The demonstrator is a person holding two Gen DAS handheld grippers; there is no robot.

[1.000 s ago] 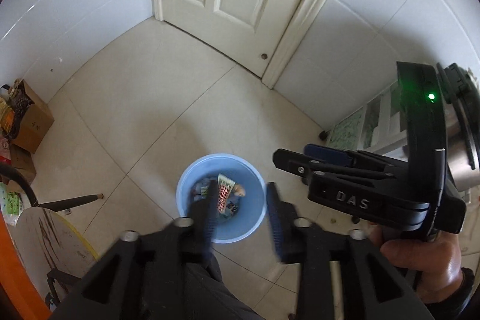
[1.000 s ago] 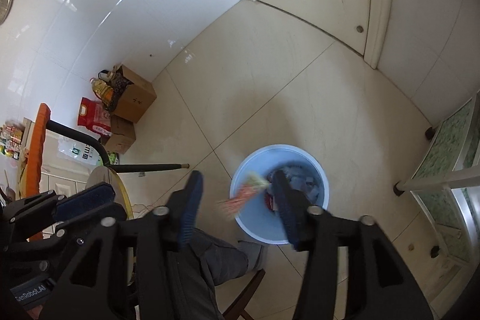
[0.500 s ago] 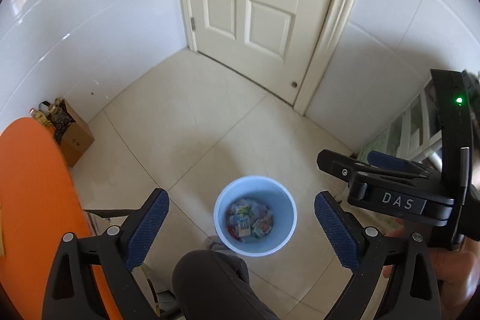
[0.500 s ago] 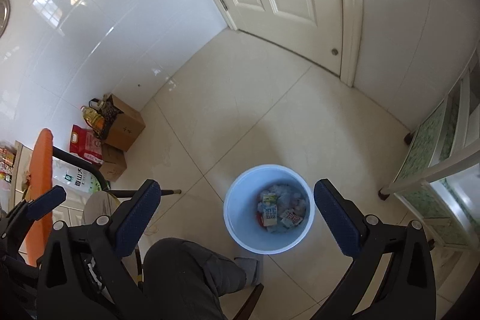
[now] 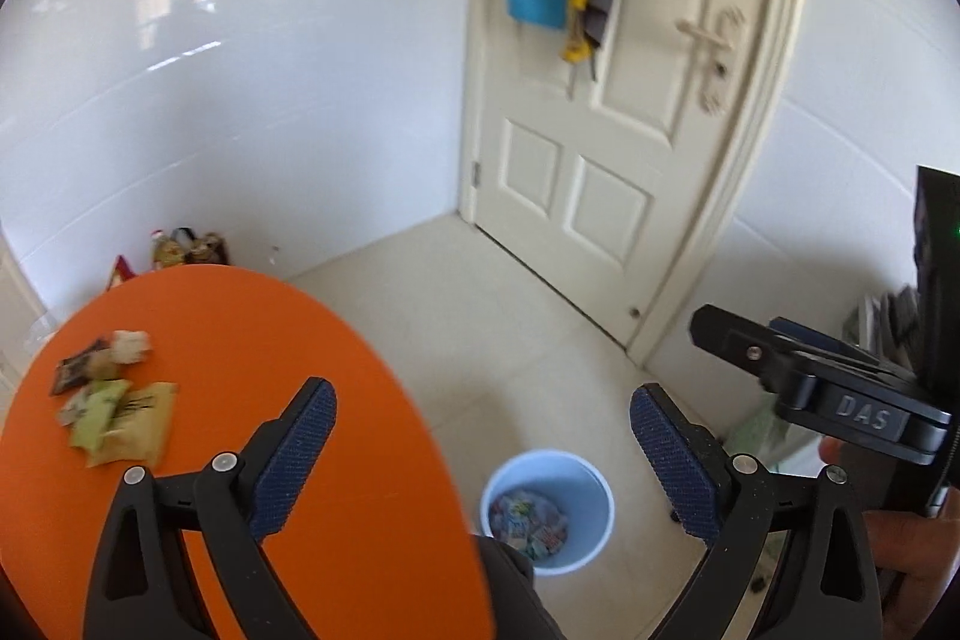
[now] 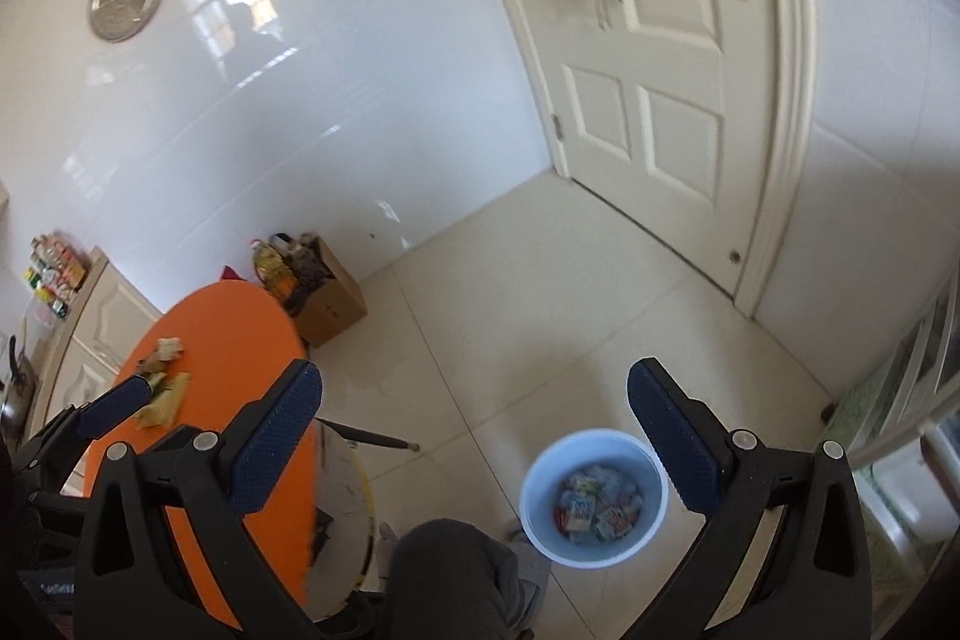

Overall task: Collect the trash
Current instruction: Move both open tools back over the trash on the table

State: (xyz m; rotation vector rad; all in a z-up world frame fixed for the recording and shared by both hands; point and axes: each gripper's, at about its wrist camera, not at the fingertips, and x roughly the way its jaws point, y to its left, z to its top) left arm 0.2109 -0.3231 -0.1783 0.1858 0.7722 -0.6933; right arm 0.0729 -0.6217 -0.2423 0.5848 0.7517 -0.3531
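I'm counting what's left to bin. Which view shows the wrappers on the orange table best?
The left wrist view: the wrappers lie large and unobstructed. In the right wrist view they are smaller, partly hidden behind the left gripper.

Both grippers are held up high. The left gripper [image 5: 483, 454] and right gripper [image 6: 474, 442] have fingers spread wide, holding nothing.

1. Both grippers have tilted upward: the blue bin [image 5: 547, 511] has slid to the lower edge of each frame.
2. The orange table [image 5: 240, 436] with its wrappers [image 5: 117, 403] now fills the left wrist view's lower left.
3. The left gripper [image 5: 483, 460] and right gripper [image 6: 474, 442] went from near-closed to wide apart.
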